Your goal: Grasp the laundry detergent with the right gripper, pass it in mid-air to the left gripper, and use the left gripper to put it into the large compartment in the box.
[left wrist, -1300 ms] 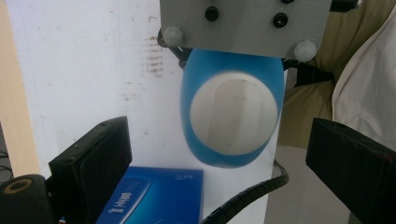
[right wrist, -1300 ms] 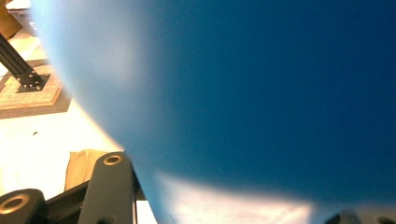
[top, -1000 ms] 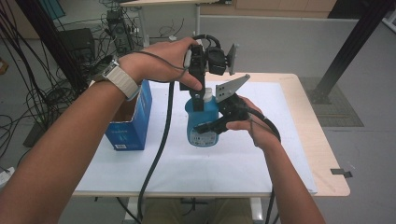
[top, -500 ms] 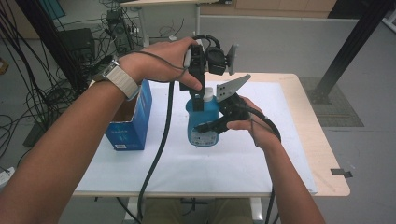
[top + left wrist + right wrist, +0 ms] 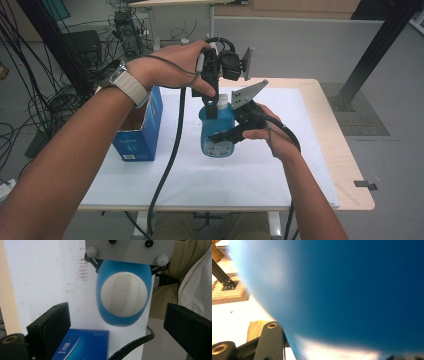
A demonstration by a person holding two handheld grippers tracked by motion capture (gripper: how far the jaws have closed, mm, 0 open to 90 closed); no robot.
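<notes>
Two grippers are on it: right gripper clamps the blue bottle mid-table, right of the blue box, while left gripper hangs wide open over its white cap, which looks not yet grabbed.

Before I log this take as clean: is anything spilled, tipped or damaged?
Nothing stands out. The blue bottle stands upright on the table, clamped by the right gripper, cap on; the left gripper is open above it. No spill visible.

grey floor, tangled cables
</notes>
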